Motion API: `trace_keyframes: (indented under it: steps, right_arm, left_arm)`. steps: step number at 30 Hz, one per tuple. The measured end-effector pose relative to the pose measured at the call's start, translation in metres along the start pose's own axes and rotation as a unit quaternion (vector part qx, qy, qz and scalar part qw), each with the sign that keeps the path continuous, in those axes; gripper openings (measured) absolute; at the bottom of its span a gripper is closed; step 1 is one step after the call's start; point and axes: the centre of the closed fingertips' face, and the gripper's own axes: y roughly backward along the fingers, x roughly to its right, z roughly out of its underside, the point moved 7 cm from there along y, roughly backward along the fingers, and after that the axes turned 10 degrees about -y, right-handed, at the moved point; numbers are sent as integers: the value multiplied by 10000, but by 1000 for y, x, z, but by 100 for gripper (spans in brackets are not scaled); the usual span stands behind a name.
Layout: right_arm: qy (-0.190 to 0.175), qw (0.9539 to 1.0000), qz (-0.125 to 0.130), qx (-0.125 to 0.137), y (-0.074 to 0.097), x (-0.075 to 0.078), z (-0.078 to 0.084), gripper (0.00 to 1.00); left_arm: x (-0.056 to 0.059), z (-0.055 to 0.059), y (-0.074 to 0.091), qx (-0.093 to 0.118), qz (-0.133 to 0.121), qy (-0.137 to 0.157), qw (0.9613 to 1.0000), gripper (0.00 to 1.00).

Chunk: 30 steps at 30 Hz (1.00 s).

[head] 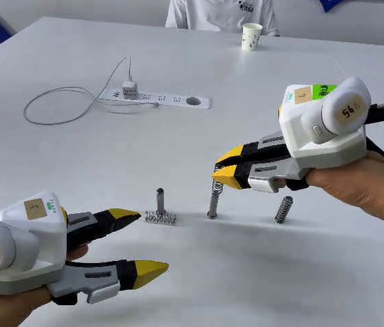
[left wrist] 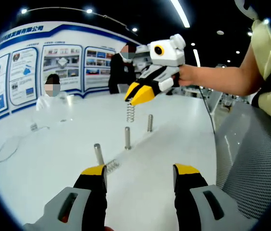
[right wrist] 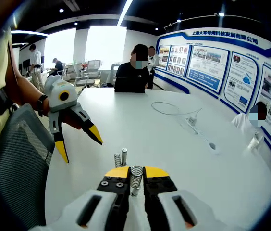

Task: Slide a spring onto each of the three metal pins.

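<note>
Three metal pins stand in a row on the white table (head: 76, 150). The right pin (head: 284, 209) wears a spring. The left pin (head: 160, 200) is bare, and a loose spring (head: 160, 218) lies at its foot. My right gripper (head: 225, 170) is shut on a spring (head: 216, 185) that hangs just above the top of the middle pin (head: 212, 206). That held spring (right wrist: 136, 177) sits upright between the yellow tips of my right gripper (right wrist: 136, 172). My left gripper (head: 142, 242) is open and empty, a little short of the left pin (left wrist: 97, 153) and the loose spring (left wrist: 111, 165).
A white power strip (head: 158, 99) with a looped cable lies farther back on the table. A paper cup (head: 251, 36) stands near the far edge, in front of a seated person (head: 219, 12). Other people sit and stand beyond the table in the gripper views.
</note>
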Motion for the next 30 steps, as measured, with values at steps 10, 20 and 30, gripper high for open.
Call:
trace_keyframes:
  steps: [10,20,30]
  right_arm:
    - [-141,9999,11,-34,-9,5,8,11]
    - [-208,9998,25,-58,-12,8,12,11]
    - [-302,9995,38,-93,-18,10,21,11]
  left_arm:
    - [-1,3,1,-18,-29,31,10000,57]
    - [-4,4,2,-12,-29,51,10000,56]
    - [-4,6,4,-33,-22,67,10000,56]
